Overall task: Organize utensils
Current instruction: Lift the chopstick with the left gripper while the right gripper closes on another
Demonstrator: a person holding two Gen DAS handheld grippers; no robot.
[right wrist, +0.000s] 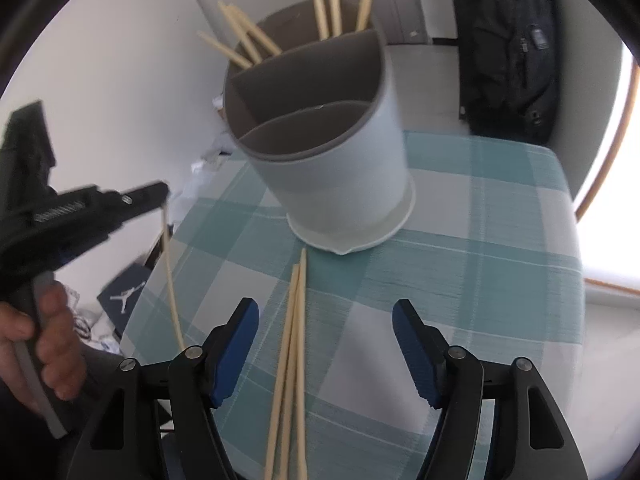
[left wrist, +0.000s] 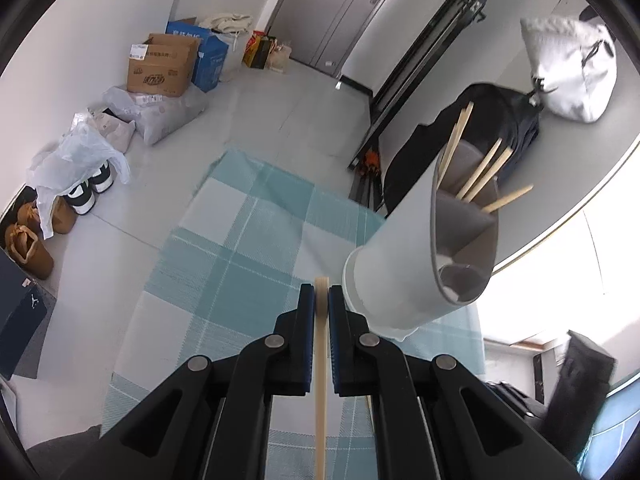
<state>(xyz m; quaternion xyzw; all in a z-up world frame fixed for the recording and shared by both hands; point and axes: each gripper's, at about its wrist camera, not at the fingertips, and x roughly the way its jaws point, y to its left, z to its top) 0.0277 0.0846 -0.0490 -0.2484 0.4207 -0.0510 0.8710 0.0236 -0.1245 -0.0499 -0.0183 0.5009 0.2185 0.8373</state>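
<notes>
A white utensil holder (right wrist: 340, 152) with grey inner dividers stands on the teal checked tablecloth (right wrist: 480, 264); several wooden chopsticks (right wrist: 244, 40) stick out of its far compartment. It also shows in the left wrist view (left wrist: 404, 256). My left gripper (left wrist: 321, 292) is shut on one chopstick (left wrist: 321, 380), held above the cloth left of the holder; it shows in the right wrist view (right wrist: 160, 196) with the chopstick (right wrist: 170, 276) hanging down. My right gripper (right wrist: 326, 316) is open above three loose chopsticks (right wrist: 294, 352) lying on the cloth.
Cardboard boxes (left wrist: 160, 68), plastic bags (left wrist: 80, 152) and shoes (left wrist: 84, 192) lie on the floor beyond the table's left edge. A black backpack (right wrist: 508, 48) and a white bag (left wrist: 572, 68) sit behind the holder. A dark box (right wrist: 120, 300) lies on the floor.
</notes>
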